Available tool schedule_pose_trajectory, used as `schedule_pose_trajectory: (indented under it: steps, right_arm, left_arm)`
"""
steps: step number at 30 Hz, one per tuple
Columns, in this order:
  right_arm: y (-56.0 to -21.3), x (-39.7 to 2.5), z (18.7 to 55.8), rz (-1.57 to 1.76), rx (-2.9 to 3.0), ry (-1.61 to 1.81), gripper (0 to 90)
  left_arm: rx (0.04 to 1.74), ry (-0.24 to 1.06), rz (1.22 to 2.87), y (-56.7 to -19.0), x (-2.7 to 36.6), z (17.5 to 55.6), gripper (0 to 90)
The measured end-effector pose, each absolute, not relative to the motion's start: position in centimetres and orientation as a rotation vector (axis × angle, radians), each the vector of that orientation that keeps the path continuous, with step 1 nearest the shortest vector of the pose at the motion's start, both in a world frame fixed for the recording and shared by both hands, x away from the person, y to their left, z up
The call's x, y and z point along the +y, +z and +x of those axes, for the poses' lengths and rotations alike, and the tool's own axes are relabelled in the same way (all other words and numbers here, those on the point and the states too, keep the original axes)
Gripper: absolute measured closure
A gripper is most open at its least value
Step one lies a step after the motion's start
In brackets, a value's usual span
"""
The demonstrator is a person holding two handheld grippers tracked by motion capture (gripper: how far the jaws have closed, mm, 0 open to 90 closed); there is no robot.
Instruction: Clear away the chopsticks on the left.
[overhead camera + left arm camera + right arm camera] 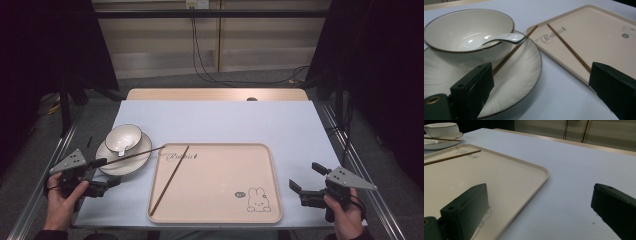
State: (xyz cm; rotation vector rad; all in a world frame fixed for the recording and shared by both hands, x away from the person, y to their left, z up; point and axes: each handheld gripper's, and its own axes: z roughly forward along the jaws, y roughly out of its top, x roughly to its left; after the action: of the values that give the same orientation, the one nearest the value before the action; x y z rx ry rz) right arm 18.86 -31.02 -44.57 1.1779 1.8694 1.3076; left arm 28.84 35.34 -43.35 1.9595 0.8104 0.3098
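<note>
Two chopsticks are showing. I am seeing the left gripper (pixel 107 172) sitting spread at the plate (pixel 111 164), gripping nothing; one chopstick (pixel 510 53) is lying across that plate just beyond its jaws, tip reaching the tray (pixel 260 150). Second chopstick (pixel 170 179) is lying on the tray. The right gripper (pixel 306 176) is hovering spread, well apart.

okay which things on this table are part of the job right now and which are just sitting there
In the job: left gripper, open beside the chopstick lying across the plate; second chopstick on the tray.
Lying about: bowl, spoon, right gripper, open over the table.
</note>
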Motion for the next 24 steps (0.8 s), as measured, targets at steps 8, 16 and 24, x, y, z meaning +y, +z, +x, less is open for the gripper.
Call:
schedule_pose_trajectory:
  steps: [8,16,24]
  right_arm:
    - [-44.5,-31.1,18.9,1.173,1.867,1.305,0.9]
    - [-44.6,-31.0,18.9,1.174,1.868,1.305,0.9]
    - [-44.6,-31.0,18.9,1.178,1.870,1.307,0.9]
  left_arm:
    - [0.805,0.317,2.001,-43.3,36.7,30.8,6.9]
    - [0.742,0.353,2.092,-43.9,37.5,32.2,33.7]
    - [0.723,0.349,2.188,-44.8,37.6,34.3,55.3]
